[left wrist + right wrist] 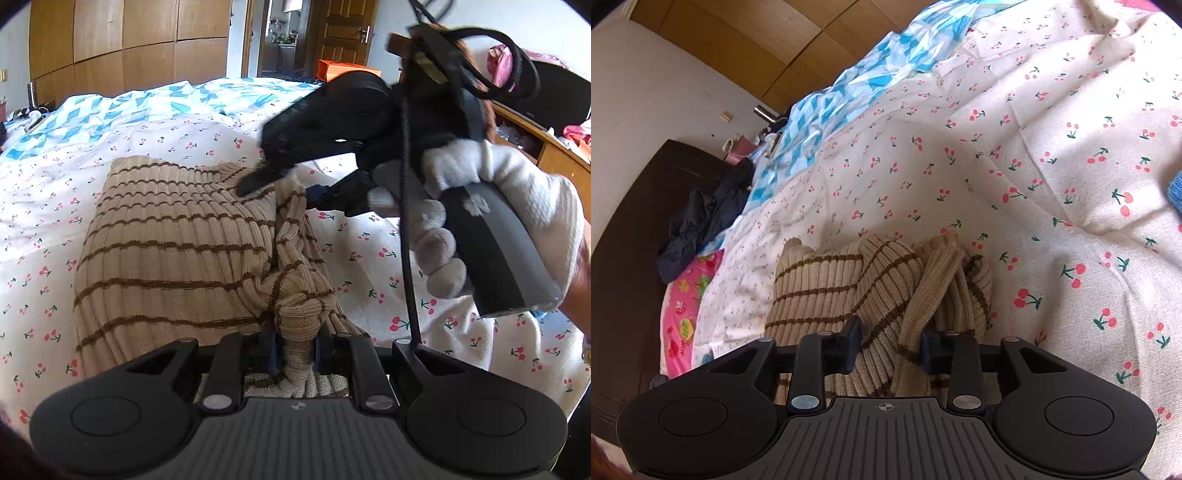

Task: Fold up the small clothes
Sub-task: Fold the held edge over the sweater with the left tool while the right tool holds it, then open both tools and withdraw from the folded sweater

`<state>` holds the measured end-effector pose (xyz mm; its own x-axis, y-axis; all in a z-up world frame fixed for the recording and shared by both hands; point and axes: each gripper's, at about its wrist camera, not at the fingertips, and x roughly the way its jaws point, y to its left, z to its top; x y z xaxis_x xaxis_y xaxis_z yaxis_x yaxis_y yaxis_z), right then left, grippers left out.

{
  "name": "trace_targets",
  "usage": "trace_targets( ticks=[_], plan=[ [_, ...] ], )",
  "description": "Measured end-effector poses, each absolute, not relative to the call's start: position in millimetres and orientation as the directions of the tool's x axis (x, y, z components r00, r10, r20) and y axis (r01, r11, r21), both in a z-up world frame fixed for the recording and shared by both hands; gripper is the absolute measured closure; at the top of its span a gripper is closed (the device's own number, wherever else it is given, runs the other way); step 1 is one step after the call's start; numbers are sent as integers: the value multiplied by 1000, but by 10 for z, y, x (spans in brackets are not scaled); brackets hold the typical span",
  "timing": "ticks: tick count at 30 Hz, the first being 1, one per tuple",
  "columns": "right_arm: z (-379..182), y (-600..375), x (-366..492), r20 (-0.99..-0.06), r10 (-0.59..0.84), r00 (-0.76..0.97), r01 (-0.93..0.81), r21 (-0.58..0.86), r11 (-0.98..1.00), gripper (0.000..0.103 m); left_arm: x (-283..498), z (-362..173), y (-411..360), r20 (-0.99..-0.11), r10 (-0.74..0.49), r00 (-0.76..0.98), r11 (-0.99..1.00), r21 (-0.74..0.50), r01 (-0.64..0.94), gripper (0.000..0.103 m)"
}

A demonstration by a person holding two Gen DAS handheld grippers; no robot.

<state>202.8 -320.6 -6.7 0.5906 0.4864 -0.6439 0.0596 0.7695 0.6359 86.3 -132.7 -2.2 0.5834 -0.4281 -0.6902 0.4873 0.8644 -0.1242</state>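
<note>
Sweater point(173, 251), beige ribbed knit with brown stripes, lies on the cherry-print bedsheet point(55, 192), filling the middle of my left wrist view. My left gripper point(295, 350) sits at six o'clock in that view, and its jaws are clamped narrow on a bunched, twisted part of the knit that rises between the fingers. At two o'clock I see my right gripper point(284, 184), held by a white-gloved hand point(491, 221); its upper finger presses onto the far edge of the sweater, at about twelve o'clock of the garment.

From the right wrist view, the sweater point(849, 288) sits at six o'clock, gathered in folds, with the right gripper point(890, 347) straddling it. Its jaws stand moderately apart with a thick roll of knit between them, and the fabric fills the gap from pad to pad, so I read it as gripped. A blue-and-white quilt point(849, 92) lies at eleven o'clock, dark clothing point(705, 218) at nine o'clock.
</note>
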Motion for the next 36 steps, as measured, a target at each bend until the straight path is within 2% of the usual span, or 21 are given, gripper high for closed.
trace_targets(
  ticks=[2,3,5,6,10,12,14,16,20,22,27,30,34,36],
  plan=[
    [-50,-3118,2077,-669,475,571,36,599,800,58,861,-39,-1335,-687,-424,590,865,-112,490,82],
    [-41,-3074,2089,-685,451,572,36,570,821,60,859,-37,-1337,-686,-424,591,864,-111,491,82],
    [-15,-3021,2099,-692,435,576,22,545,838,76,833,1,-1327,-679,-431,595,862,-114,494,82],
    [7,-3021,2096,-685,441,580,16,550,835,81,820,37,-1316,-670,-439,598,860,-119,496,82],
    [109,-3155,2017,-614,477,629,-7,609,793,84,716,195,-1315,-620,-472,626,844,-112,525,82],
    [62,-3244,2026,-608,473,637,13,623,783,84,709,160,-1400,-628,-479,613,832,-102,545,82],
    [-84,-3283,2054,-655,445,610,51,593,803,84,690,20,-1507,-662,-470,583,818,-79,570,82],
    [-174,-3316,2029,-654,459,601,52,605,795,80,652,-87,-1569,-683,-445,579,817,-46,575,81],
    [-160,-3426,1957,-629,471,619,66,640,766,75,602,3,-1508,-667,-491,560,808,-108,580,70],
    [-119,-3474,1899,-620,463,634,81,648,757,72,574,68,-1479,-657,-494,570,808,-105,580,70],
    [191,-3521,1494,-596,390,701,40,580,814,72,398,237,-1320,-623,-520,585,798,-110,592,69],
    [300,-3462,1212,-579,433,690,-21,583,812,72,255,341,-1196,-598,-539,593,785,-102,611,68],
    [306,-3293,892,-590,497,636,-84,587,805,71,166,407,-1013,-588,-506,631,801,-48,597,65],
    [231,-3177,782,-604,526,599,-95,599,795,66,173,384,-922,-593,-472,652,820,-22,572,63]
  ],
)
